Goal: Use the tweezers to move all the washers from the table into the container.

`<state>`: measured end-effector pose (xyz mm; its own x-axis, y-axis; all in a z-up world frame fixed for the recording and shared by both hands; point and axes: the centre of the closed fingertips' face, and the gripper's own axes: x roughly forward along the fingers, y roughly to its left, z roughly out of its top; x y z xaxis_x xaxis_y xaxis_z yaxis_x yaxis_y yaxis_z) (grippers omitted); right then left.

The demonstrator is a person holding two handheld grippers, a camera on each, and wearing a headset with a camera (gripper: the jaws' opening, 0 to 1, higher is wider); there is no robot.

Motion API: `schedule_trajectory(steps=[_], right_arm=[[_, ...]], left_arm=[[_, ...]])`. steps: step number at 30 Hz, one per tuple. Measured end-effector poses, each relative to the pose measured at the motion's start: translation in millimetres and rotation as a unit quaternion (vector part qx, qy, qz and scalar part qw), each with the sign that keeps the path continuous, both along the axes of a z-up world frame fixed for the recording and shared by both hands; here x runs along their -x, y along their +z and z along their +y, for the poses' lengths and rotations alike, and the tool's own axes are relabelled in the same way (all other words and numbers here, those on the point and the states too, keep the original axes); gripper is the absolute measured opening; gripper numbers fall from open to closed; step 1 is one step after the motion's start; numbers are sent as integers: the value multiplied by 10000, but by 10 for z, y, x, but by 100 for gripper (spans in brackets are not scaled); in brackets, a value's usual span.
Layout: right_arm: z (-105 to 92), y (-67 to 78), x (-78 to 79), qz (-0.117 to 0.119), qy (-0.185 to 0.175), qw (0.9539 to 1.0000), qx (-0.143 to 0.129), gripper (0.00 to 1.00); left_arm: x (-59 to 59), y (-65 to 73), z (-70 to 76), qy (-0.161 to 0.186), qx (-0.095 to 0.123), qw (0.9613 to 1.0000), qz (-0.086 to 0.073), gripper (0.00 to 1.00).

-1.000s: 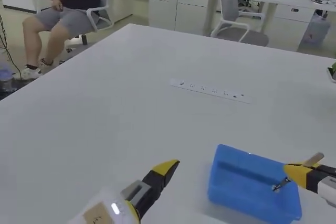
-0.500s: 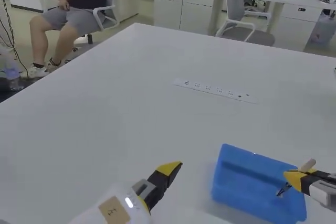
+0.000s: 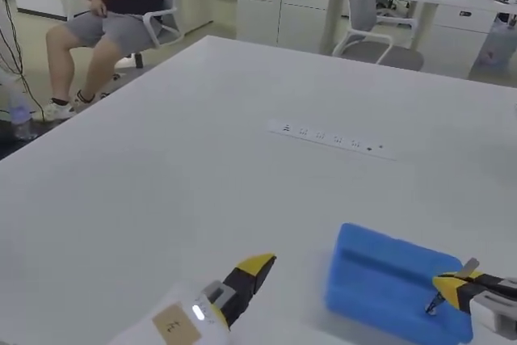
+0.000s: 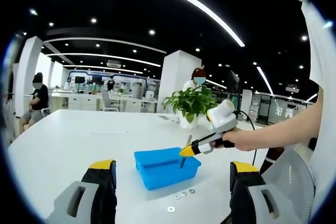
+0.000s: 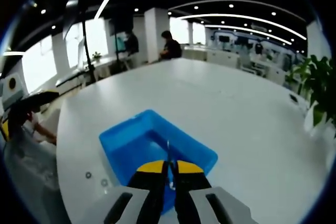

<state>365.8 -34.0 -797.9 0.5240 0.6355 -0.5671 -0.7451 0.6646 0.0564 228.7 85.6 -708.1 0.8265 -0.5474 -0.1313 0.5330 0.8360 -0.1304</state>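
Note:
A blue container (image 3: 388, 280) stands on the white table (image 3: 202, 167). My right gripper (image 3: 456, 284) is shut on thin metal tweezers (image 3: 432, 305), whose tips hang over the container's right part. In the right gripper view the tweezers (image 5: 168, 148) point into the blue container (image 5: 136, 140), rising from the closed right gripper (image 5: 169, 165); whether they hold a washer I cannot tell. Small washers (image 4: 181, 195) lie on the table in front of the container (image 4: 163, 167), and two washers (image 5: 96, 179) lie beside it. My left gripper (image 4: 173, 165) is open with nothing in it, left of the container (image 3: 252, 268).
A white power strip (image 3: 331, 139) lies across the middle of the table. A person sits on a chair (image 3: 113, 6) beyond the far left corner. A potted plant (image 4: 191, 103) stands at the table's end. Office chairs and desks (image 3: 363, 14) stand behind.
My right gripper and the tweezers have sunk a little toward the container's near right side. The left gripper has drawn back slightly. The head view has shifted a bit.

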Motion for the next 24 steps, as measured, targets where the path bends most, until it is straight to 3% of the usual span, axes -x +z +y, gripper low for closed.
schedule_trajectory(steps=[7,12,18,24], right_arm=[[-18,54,-6,-71,-55,9999,-68,3],[-21,262,-2,-241,-116,9994,-241,3],[6,488,111,-330,-58,9985,-435,3],[50,613,292,-326,29,9977,-595,3]], left_arm=[[-6,-30,7,25,-90,9999,41,91],[-8,-33,14,50,-121,9999,44,90],[-14,-31,31,87,-75,9999,64,90],[-14,-42,24,69,-101,9999,85,90]])
